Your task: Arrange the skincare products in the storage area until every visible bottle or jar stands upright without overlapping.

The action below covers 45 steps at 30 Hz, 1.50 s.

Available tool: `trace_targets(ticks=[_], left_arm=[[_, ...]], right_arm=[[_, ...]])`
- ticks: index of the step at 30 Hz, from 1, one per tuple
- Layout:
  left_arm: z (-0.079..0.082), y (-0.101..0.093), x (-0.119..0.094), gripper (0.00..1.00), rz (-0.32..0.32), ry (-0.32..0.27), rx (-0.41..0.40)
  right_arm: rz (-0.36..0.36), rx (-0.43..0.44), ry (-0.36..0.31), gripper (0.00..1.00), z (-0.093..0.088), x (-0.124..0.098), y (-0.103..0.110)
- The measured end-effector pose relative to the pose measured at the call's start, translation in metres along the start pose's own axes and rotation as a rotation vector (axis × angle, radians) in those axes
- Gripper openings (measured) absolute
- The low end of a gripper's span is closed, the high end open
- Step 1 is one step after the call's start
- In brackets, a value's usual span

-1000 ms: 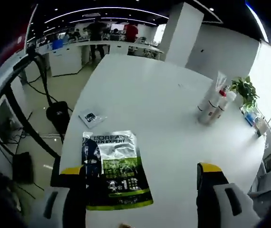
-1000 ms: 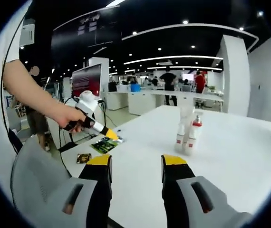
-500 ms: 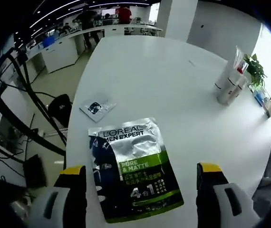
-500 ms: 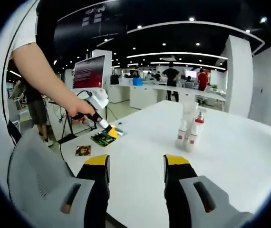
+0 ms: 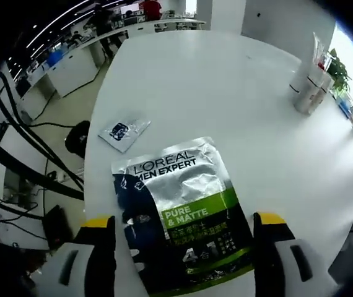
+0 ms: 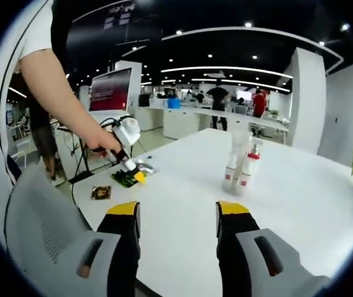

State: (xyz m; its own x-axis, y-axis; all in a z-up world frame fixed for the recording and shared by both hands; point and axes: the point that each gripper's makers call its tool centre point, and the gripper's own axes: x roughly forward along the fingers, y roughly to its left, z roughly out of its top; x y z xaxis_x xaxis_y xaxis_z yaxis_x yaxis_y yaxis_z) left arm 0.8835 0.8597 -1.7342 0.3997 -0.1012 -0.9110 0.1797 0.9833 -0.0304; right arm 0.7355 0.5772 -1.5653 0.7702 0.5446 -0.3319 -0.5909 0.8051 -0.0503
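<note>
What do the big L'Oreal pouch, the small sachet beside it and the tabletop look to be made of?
L'Oreal pouch: metallised foil or plastic film, glossy; its silver top is crinkled and catches glare.
Small sachet: likely the same silvery film, with wrinkled shiny edges; too small to be sure.
Tabletop: smooth white laminate or painted board, semi-gloss with soft reflections; the core material cannot be told.

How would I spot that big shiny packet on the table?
Find the white table and look at its near edge, between the left hand-held gripper's open jaws. The large silver sachet lies flat there, far bigger than the small sachet beside it, with a green band reading PURE & MATTE.
</note>
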Motion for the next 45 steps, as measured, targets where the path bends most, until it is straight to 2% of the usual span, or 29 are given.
trace_targets(ticks=[4, 7, 8, 12, 19, 21, 23, 28, 29, 31, 32, 38, 45], left_arm=[[0.0, 0.001, 0.001, 0.96, 0.002, 0.007, -0.004], [-0.001, 0.001, 0.001, 0.94, 0.006, -0.031, -0.013], [0.0, 0.0, 0.0, 0.92, 0.008, -0.054, -0.021], [0.0, -0.002, -0.002, 0.82, 0.007, -0.073, -0.023], [0.001, -0.004, -0.003, 0.76, 0.004, -0.053, -0.016], [0.004, -0.01, -0.004, 0.69, -0.023, -0.058, 0.039], [0.003, -0.008, -0.006, 0.61, -0.019, -0.049, 0.027], [0.002, -0.01, -0.007, 0.59, -0.026, -0.05, 0.033], [0.002, -0.011, -0.008, 0.56, -0.027, -0.049, 0.041], [0.001, -0.015, -0.01, 0.45, -0.042, -0.05, 0.064], [0.001, -0.016, -0.009, 0.43, -0.039, -0.051, 0.061], [-0.001, -0.017, -0.01, 0.4, -0.062, -0.055, 0.083], [-0.003, -0.024, -0.012, 0.3, -0.124, -0.056, 0.076]], right_arm=[[0.006, -0.01, 0.006, 0.44, -0.001, 0.0, 0.002], [0.006, -0.019, 0.015, 0.43, -0.003, 0.001, 0.003], [0.006, -0.02, 0.015, 0.43, -0.003, 0.001, 0.003], [0.002, -0.028, 0.02, 0.42, -0.003, 0.0, 0.002], [0.006, -0.038, 0.019, 0.41, -0.004, 0.0, 0.004], [0.006, -0.034, 0.021, 0.41, -0.004, 0.0, 0.004], [0.005, -0.039, 0.024, 0.4, -0.004, 0.0, 0.004], [0.009, -0.045, 0.032, 0.38, -0.006, 0.0, 0.005], [0.01, -0.045, 0.033, 0.38, -0.006, 0.0, 0.005], [0.014, -0.048, 0.038, 0.37, -0.007, 0.0, 0.006], [0.013, -0.051, 0.04, 0.38, -0.007, 0.0, 0.006], [0.012, -0.056, 0.044, 0.38, -0.008, 0.0, 0.006], [0.018, -0.052, 0.043, 0.4, -0.008, 0.001, 0.008]])
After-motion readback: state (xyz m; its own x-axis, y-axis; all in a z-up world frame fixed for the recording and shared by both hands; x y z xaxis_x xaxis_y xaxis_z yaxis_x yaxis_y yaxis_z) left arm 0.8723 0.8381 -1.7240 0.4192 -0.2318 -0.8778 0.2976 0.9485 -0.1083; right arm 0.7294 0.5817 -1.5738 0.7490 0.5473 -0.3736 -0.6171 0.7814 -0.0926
